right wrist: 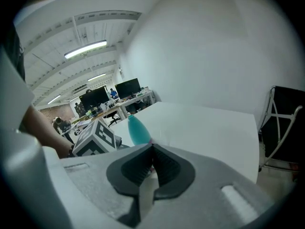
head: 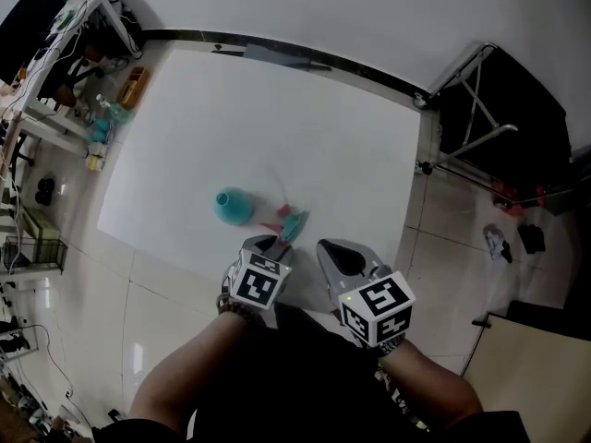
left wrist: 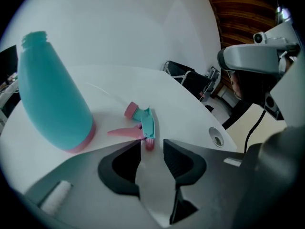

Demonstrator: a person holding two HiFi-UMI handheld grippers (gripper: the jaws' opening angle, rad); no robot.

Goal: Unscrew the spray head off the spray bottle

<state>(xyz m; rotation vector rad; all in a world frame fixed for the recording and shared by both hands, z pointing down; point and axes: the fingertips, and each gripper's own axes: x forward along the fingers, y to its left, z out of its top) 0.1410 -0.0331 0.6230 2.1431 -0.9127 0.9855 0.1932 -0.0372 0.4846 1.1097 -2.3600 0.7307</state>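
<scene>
Two empty claws: left claw (left wrist: 152,145) part-open short of spray head (left wrist: 142,123), right claw (right wrist: 152,150) shut; dip tube (head: 280,190) faint.

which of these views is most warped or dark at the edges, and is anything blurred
Both gripper views are fisheye with black corners; left gripper view: the spray bottle looms large and leaning, the spray head is sharp; right gripper view: ceiling lights glare a little; head view: table edges bow, light even, nothing smeared.
</scene>
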